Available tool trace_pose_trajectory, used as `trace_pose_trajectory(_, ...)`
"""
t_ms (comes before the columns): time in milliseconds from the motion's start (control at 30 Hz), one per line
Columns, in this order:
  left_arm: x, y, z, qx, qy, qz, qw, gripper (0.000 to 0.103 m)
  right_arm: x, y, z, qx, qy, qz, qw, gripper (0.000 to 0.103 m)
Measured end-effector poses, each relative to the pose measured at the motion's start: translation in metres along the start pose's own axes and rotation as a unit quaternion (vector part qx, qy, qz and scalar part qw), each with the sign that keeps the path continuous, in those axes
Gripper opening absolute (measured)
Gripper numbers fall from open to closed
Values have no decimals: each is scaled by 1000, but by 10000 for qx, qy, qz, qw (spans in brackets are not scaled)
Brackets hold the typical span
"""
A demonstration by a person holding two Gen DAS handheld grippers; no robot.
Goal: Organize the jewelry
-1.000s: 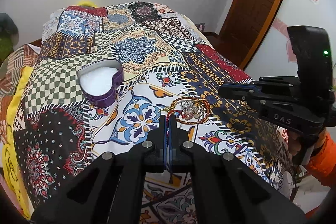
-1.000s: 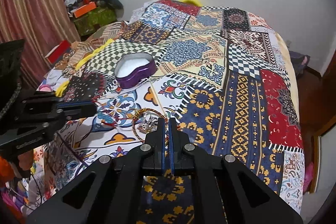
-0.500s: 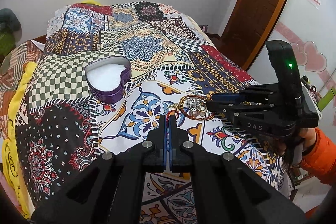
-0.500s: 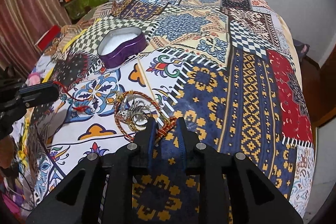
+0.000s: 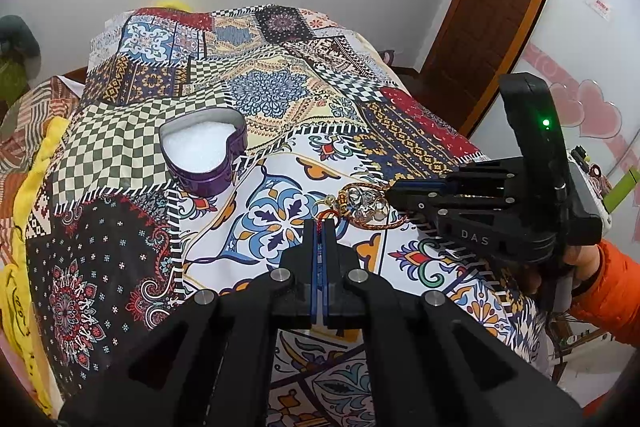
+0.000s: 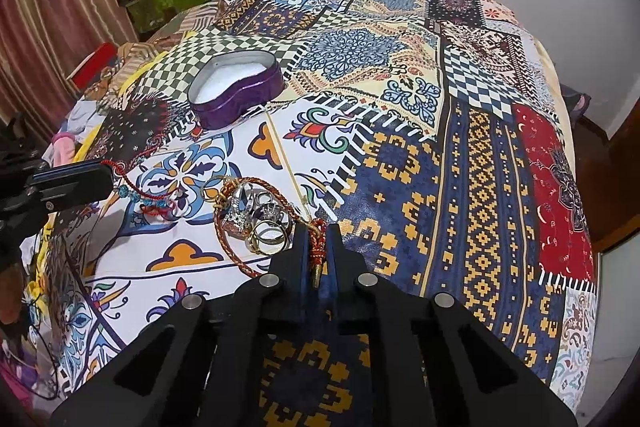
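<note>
Since the earlier picture, the right gripper [image 6: 317, 241] has dropped low to the bedspread [image 6: 472, 187] and its jaws have just been closing, and now they pinch the red knotted end of the braided bracelet [image 6: 256, 215]. A little gold tip sticks out between the jaws. From the left wrist view this gripper [image 5: 394, 193] comes in from the right edge of the bed.

The bracelet lies in a loop on the white flower patch, near the front edge of the bed. A small pile of shiny rings [image 6: 262, 217] sits inside the loop. The loop stretches away to the left of the right gripper.

The left gripper [image 5: 319, 227] is clenched on a thin red string [image 6: 138, 193]. That string runs across the cloth toward the bracelet.

The purple heart tin [image 5: 203, 151] is open, with white padding inside. It sits farther back and to the left, well apart from the bracelet. The left gripper is nearer to the tin, I think. To get the bracelet in, it likely has to be lifted and carried back and left, and the loose rings may slide out.
</note>
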State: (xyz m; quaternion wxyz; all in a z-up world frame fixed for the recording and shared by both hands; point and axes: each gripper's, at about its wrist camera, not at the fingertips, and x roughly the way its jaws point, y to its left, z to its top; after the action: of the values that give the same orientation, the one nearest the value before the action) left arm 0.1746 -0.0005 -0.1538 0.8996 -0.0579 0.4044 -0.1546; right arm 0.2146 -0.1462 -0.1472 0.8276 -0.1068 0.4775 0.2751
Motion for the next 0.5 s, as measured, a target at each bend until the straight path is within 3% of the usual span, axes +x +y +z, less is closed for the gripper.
trace_pose_trajectory(500, -31, -4, 12, 51, -392, 152, 9991, 0, -46, 22, 15, -104, -612, 60, 9981, 7)
